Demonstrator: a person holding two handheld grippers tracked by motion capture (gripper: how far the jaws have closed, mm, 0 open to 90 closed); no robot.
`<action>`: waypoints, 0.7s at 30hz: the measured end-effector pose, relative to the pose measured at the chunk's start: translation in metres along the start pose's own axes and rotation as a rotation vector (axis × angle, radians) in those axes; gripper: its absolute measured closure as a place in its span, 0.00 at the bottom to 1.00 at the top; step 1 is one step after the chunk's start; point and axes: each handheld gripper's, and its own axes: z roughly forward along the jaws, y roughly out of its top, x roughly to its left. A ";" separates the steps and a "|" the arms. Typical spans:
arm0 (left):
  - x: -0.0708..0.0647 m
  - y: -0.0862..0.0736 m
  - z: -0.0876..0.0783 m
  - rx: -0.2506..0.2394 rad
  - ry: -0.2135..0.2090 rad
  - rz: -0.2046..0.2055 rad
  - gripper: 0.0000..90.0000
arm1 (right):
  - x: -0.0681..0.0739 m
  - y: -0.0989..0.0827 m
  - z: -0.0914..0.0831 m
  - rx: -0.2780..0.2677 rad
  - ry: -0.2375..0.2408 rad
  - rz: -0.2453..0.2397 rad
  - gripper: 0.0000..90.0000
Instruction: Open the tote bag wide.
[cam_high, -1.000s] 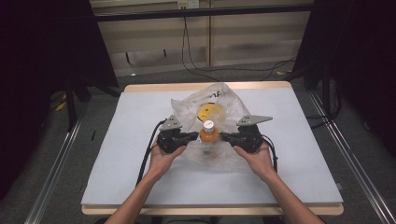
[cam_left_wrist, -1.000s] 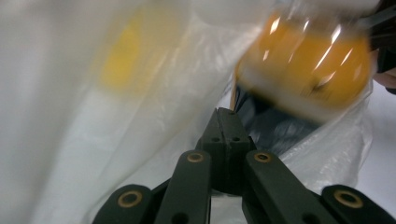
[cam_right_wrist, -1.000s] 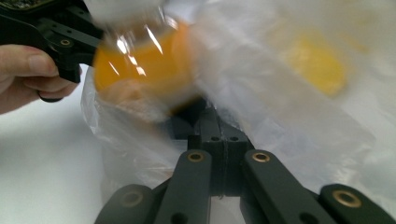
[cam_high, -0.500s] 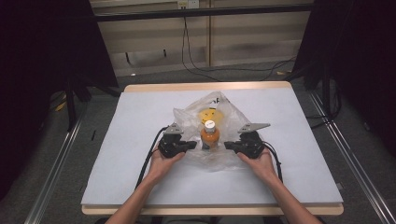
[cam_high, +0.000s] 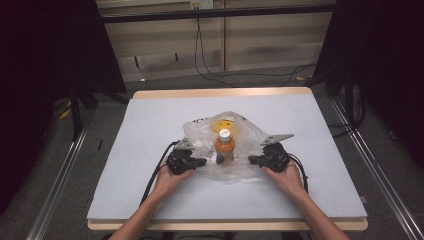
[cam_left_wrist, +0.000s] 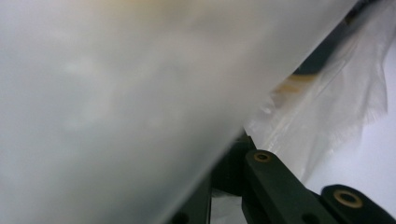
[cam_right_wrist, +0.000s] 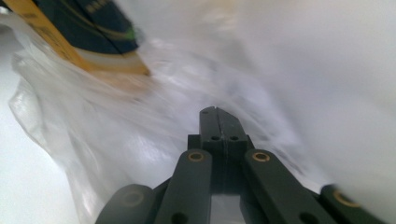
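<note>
A clear plastic bag (cam_high: 235, 172) lies on the middle of the white table (cam_high: 150, 120). Inside it an orange bottle (cam_high: 225, 146) with a white cap stands upright, and a yellow round item (cam_high: 223, 123) lies behind it. My left gripper (cam_high: 201, 162) grips the bag's left side and my right gripper (cam_high: 251, 160) its right side, with the bottle between them. In the right gripper view the jaws are pressed together on the film (cam_right_wrist: 93, 140), and the bottle's dark label (cam_right_wrist: 93, 28) shows at the upper left. Blurred film (cam_left_wrist: 116, 93) covers the left gripper's jaw tips.
Black cables trail from both grippers toward the table's near edge. The table has a wooden rim (cam_high: 220, 93) at the far side. Metal rails (cam_high: 60, 185) run along the floor left and right, and cables lie on the floor behind.
Both grippers have drawn back toward the person and slightly apart, and the bag's near edges have come with them. The bottle stays upright and has shifted nearer too.
</note>
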 end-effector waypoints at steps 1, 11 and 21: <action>-0.001 -0.002 -0.004 0.013 -0.003 0.008 1.00 | -0.003 -0.002 -0.003 -0.001 -0.002 0.006 1.00; -0.010 0.000 -0.025 -0.091 -0.029 -0.001 1.00 | -0.008 -0.007 -0.019 -0.074 0.014 0.026 1.00; -0.031 0.010 -0.059 -0.216 -0.041 0.014 1.00 | 0.010 0.004 -0.055 -0.205 0.044 0.015 1.00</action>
